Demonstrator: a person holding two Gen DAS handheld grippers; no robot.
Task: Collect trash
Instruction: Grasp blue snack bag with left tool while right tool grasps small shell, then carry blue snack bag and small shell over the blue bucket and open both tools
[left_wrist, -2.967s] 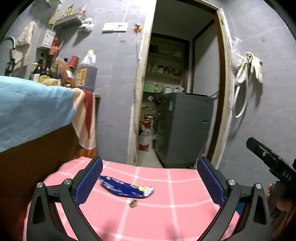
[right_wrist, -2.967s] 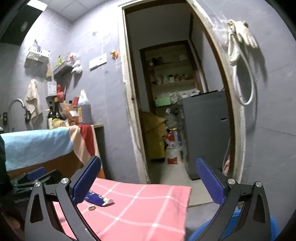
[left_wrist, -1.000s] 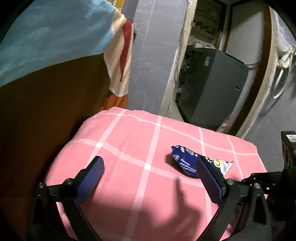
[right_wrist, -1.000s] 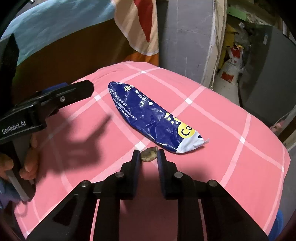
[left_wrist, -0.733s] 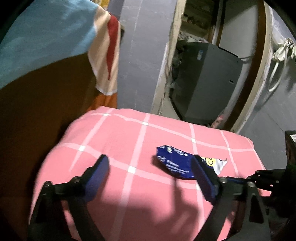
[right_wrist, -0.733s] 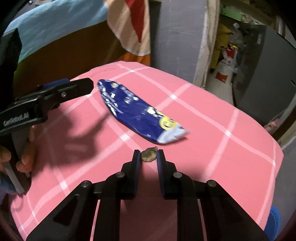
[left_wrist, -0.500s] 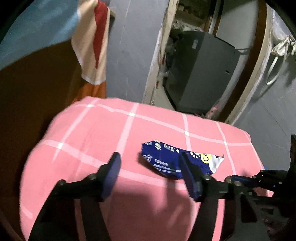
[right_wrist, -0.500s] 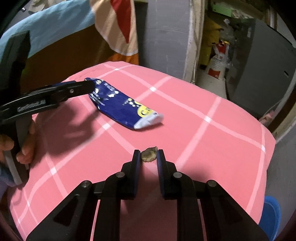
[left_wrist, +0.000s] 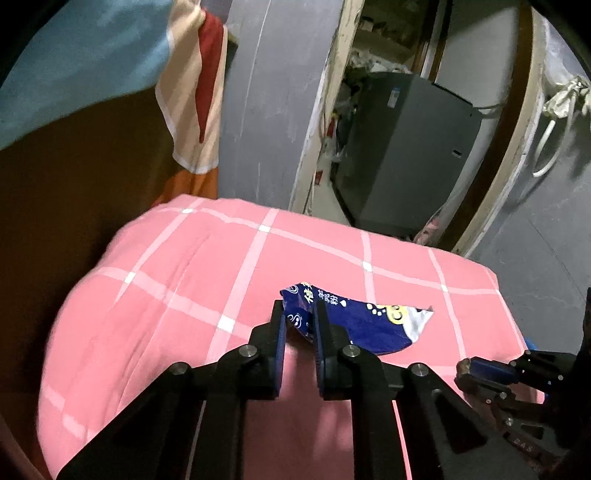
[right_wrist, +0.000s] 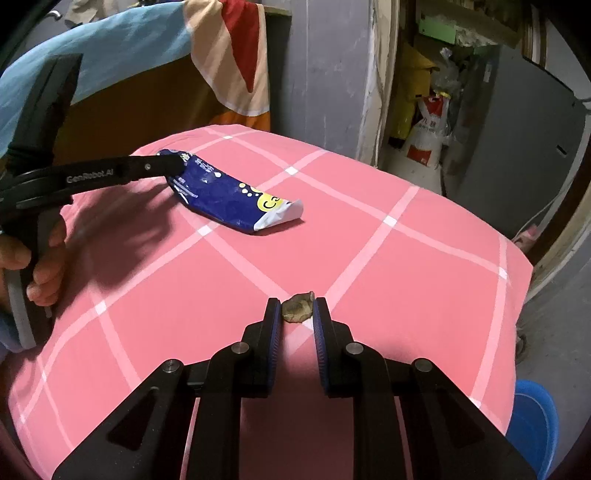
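Observation:
A blue snack wrapper (left_wrist: 354, 321) lies on the pink checked table cloth (left_wrist: 184, 280). My left gripper (left_wrist: 298, 317) is shut on the wrapper's near end, its other end still resting on the cloth. It also shows in the right wrist view (right_wrist: 229, 195), pinched by the left gripper (right_wrist: 173, 164). My right gripper (right_wrist: 297, 310) is shut on a small brown scrap (right_wrist: 297, 306) and holds it just above the cloth (right_wrist: 406, 266). The right gripper (left_wrist: 465, 367) shows at the lower right of the left wrist view.
A blue bin (right_wrist: 532, 417) stands on the floor by the table's right corner. A brown counter with a draped blue and striped cloth (left_wrist: 92, 48) stands to the left. A doorway beyond holds a grey appliance (left_wrist: 406, 147) and sacks (right_wrist: 424, 136).
My left gripper moved onto the wrapper and closed on its near end. My right gripper, still shut on the brown scrap, has carried it right, away from the wrapper.

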